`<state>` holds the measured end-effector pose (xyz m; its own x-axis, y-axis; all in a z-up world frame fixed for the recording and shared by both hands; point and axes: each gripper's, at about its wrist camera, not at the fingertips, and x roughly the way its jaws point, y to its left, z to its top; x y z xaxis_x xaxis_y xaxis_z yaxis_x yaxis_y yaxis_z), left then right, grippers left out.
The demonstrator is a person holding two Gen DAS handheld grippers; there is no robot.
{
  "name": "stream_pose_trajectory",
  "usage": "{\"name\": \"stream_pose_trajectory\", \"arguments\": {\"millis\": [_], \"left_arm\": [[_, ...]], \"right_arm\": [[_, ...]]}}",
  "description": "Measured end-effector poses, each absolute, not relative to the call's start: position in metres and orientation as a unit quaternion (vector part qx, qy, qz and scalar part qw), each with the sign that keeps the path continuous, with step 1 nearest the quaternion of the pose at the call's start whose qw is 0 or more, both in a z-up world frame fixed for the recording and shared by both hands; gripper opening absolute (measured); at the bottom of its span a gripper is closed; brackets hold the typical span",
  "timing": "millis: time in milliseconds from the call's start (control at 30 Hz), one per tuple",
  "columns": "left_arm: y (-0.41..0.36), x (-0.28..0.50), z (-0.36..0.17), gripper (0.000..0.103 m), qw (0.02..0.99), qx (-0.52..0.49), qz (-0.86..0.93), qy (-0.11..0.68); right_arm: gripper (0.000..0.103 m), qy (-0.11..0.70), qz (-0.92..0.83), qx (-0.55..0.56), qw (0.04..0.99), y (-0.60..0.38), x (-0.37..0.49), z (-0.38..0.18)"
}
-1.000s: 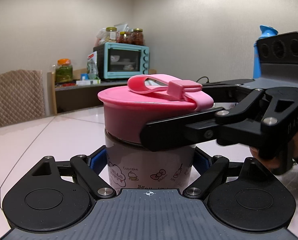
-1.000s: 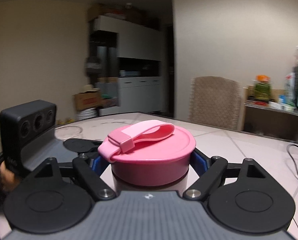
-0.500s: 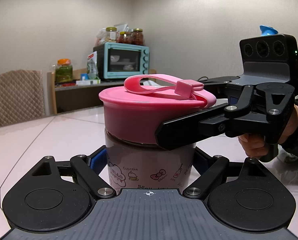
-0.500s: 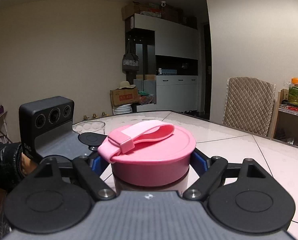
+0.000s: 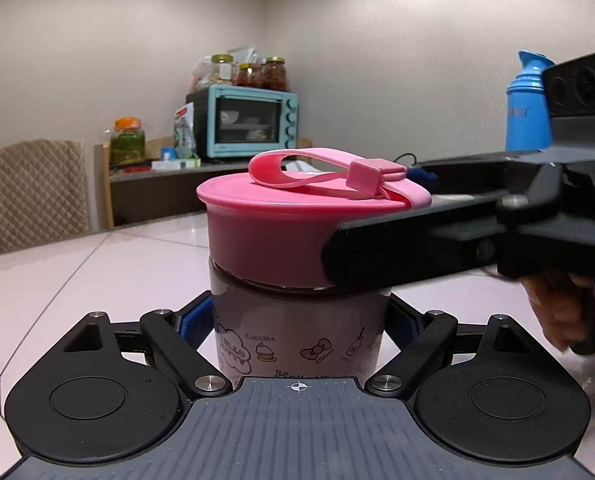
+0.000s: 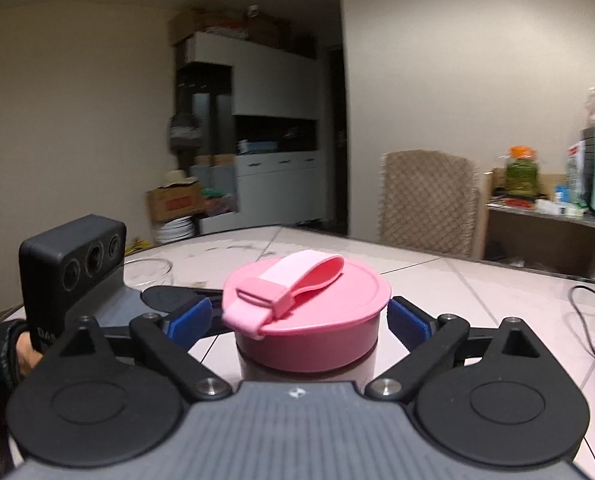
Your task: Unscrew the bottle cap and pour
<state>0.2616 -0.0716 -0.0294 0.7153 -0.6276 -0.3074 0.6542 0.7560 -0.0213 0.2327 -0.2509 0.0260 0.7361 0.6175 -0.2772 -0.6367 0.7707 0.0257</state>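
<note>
Jaws of the right gripper (image 6: 297, 318) had just opened off the pink cap (image 6: 309, 312), likely regripping, while the left gripper (image 5: 297, 316) clamped the bottle (image 5: 297, 340).

Desk (image 6: 477, 280): glossy pale tiled top. Standing on it: printed bottle (image 5: 297, 336), mid-surface; clear glass dish (image 6: 149, 272) beyond; black cable (image 6: 585, 304) near the right edge.

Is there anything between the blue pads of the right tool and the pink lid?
Nothing: the right wrist view shows a bare gap on each side between the right tool pads and the pink lid.
</note>
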Motion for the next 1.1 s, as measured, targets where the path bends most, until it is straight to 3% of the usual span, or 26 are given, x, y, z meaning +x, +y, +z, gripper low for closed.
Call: {"name": "stream_pose_trajectory", "arguments": {"millis": [500,1100], "left_arm": [[-0.071,0.263,-0.029,0.09,0.925,0.044,-0.347,0.15],[-0.071,0.263,-0.029,0.09,0.925,0.044,-0.347,0.15]], "right_arm": [[0.096,0.133,0.244,-0.005,0.961,-0.24,0.23,0.009],[0.085,0.133,0.232,-0.014,0.963,-0.223,0.23,0.012]]}}
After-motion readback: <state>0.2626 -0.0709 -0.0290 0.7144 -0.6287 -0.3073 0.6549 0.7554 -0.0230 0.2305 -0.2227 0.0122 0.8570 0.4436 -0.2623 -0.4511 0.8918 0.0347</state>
